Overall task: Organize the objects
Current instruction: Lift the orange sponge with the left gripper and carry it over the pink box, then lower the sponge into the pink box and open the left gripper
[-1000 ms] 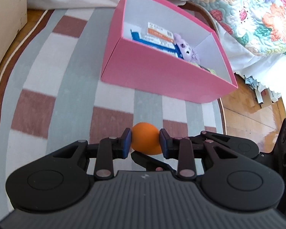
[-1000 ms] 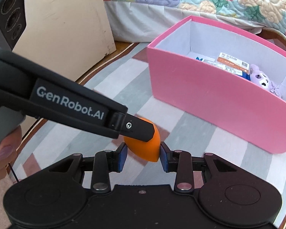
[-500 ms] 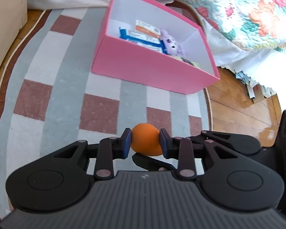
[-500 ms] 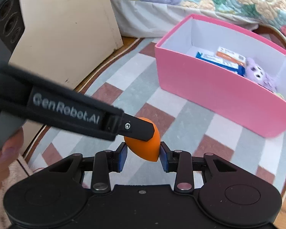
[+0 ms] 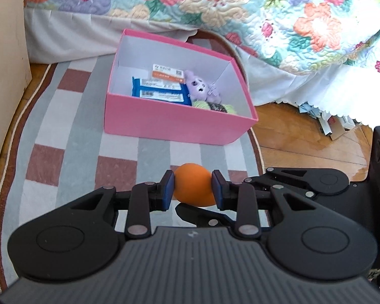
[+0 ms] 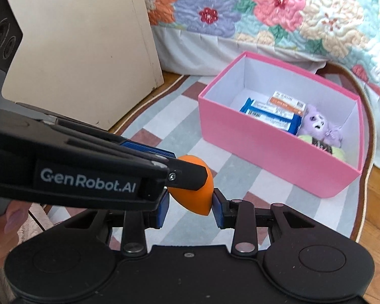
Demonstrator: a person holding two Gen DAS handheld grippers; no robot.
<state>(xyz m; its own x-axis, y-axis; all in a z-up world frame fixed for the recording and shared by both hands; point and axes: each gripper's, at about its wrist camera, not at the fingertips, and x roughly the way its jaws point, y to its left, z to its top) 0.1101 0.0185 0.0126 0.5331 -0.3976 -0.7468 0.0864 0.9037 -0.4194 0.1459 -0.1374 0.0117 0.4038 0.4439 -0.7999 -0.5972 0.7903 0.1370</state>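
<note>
Both claws are clamped on the same smooth, teardrop-shaped orange sponge (image 5: 193, 185): left claw (image 5: 193, 190) squeezing its rounded end, right claw (image 6: 190, 204) pinching the pointed tip. It's up in the air over the striped woven rug (image 5: 73, 136), near the pink cardboard box (image 5: 174, 124).

The egg-shaped sponge (image 5: 193, 188) is plain orange. The box (image 5: 174, 124) is pink outside and white inside. In it lie blue packets (image 5: 159, 90) with white labels, one packet with an orange band (image 5: 167, 72), and a pale purple plush toy (image 5: 201, 90). The rug (image 5: 71, 136) has grey, white and brown-red checks with a brown border. The quilt (image 5: 215, 2) shows pink, orange and purple flowers. Each hand-held gripper (image 5: 193, 190) is black with blue pads (image 6: 162, 209).
</note>
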